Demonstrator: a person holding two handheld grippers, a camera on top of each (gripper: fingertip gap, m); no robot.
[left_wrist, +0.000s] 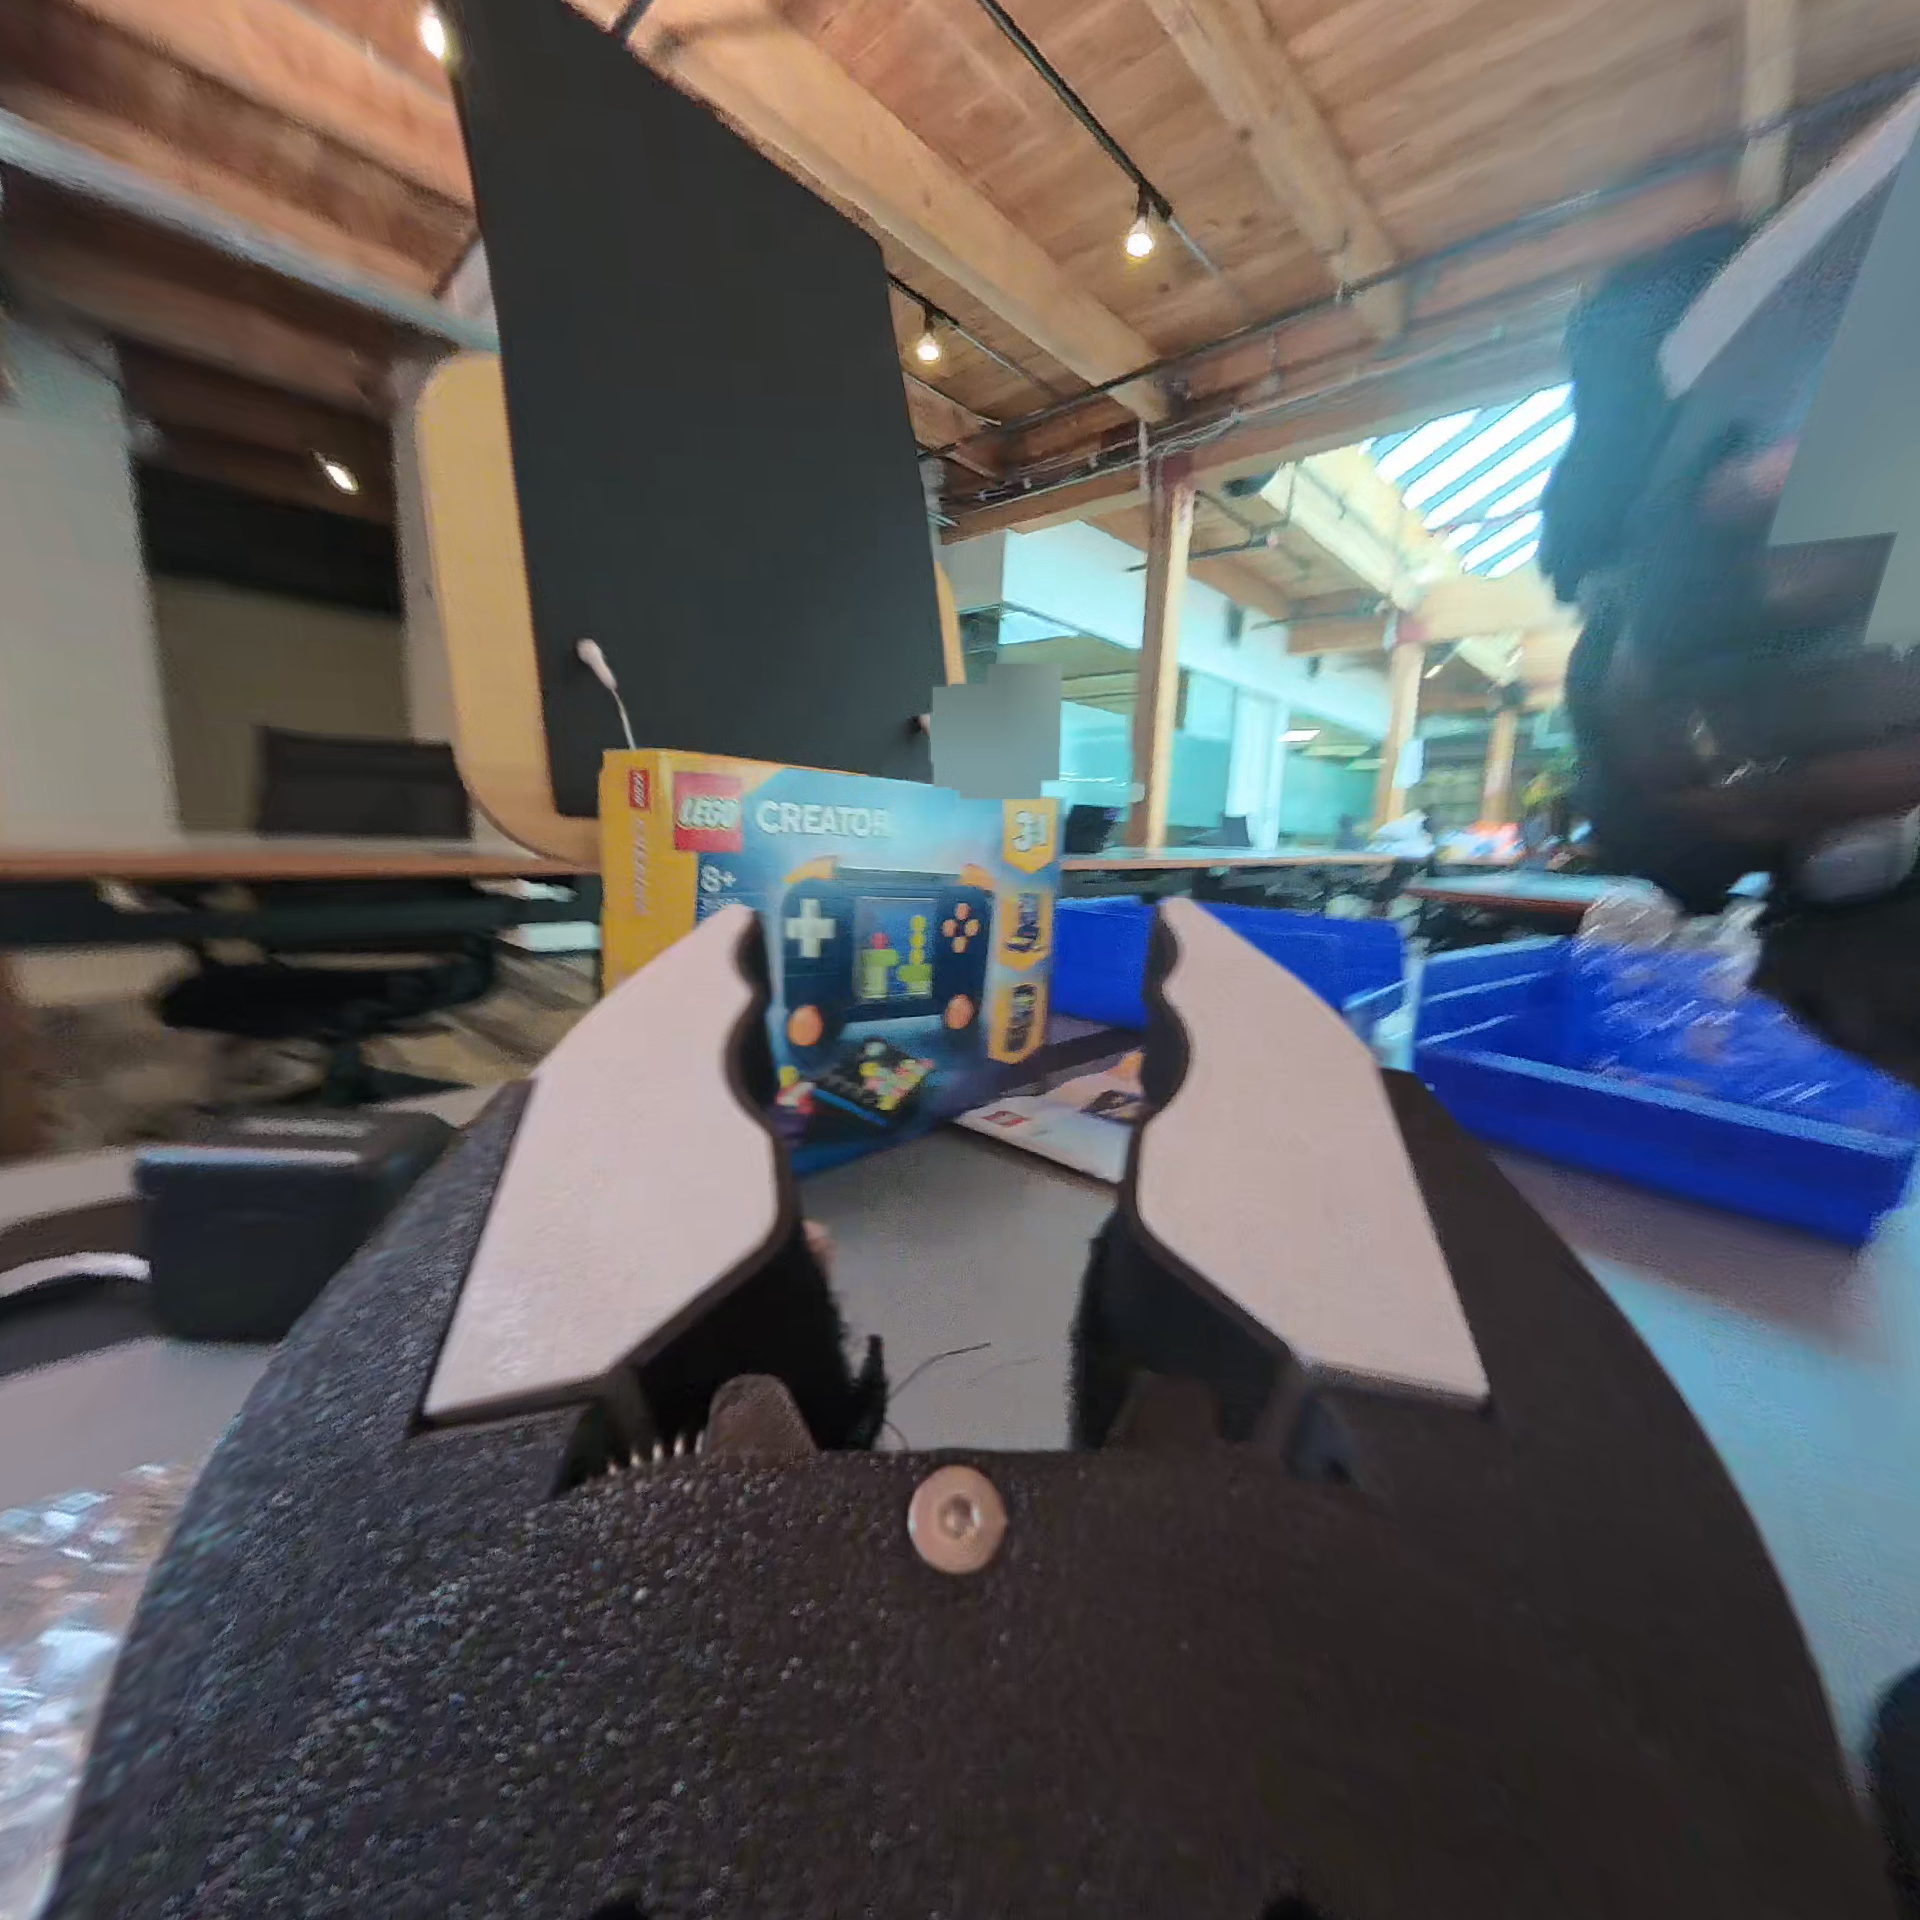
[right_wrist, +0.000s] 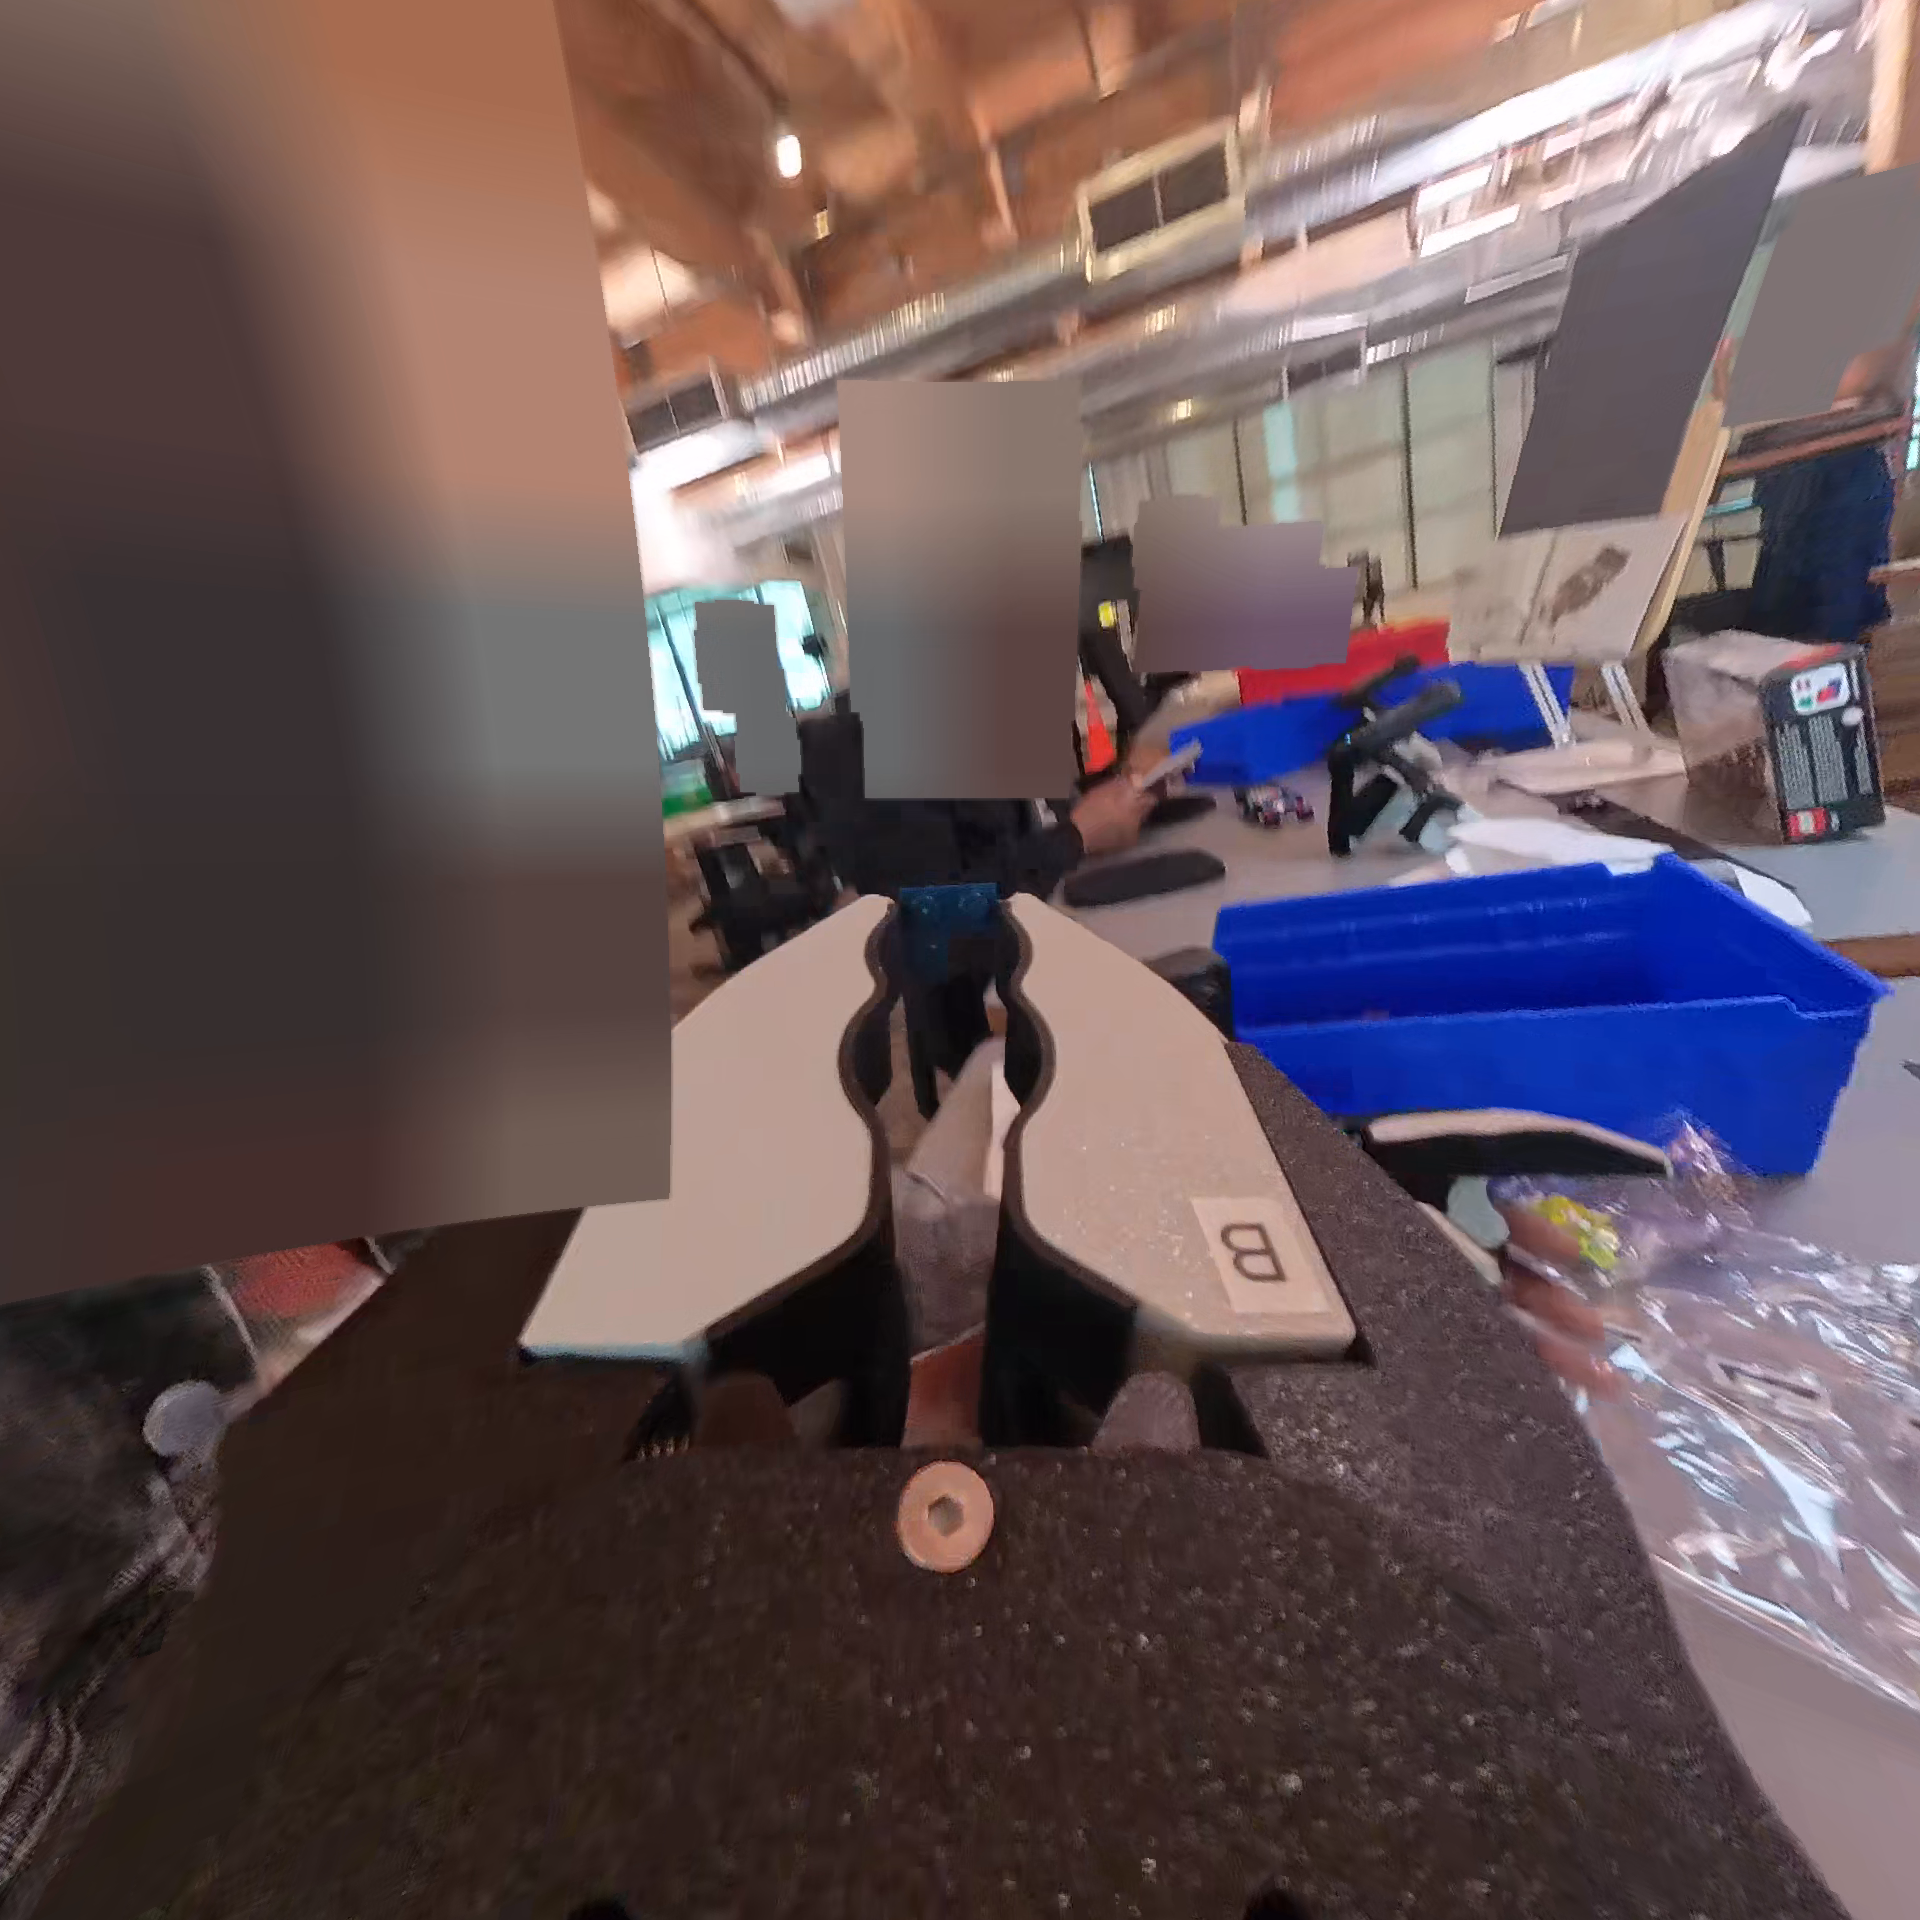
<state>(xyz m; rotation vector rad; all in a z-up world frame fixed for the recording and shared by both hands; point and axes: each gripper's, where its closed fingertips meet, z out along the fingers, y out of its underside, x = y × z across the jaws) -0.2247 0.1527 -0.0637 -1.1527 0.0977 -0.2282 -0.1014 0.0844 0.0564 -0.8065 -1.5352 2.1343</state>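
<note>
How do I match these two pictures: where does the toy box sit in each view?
Left wrist view: toy box stands upright at centre, beyond the open left gripper.
Right wrist view: not in it; the right gripper pinches a blue piece.
Shared landmark: blue bin, right of centre in both, probably the same.

Left gripper (left_wrist: 956, 925) agape, right gripper (right_wrist: 948, 914) pinched.

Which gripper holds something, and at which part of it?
The right gripper pinches a small blue brick by its sides at the fingertips. The left gripper is open and holds nothing.
</note>
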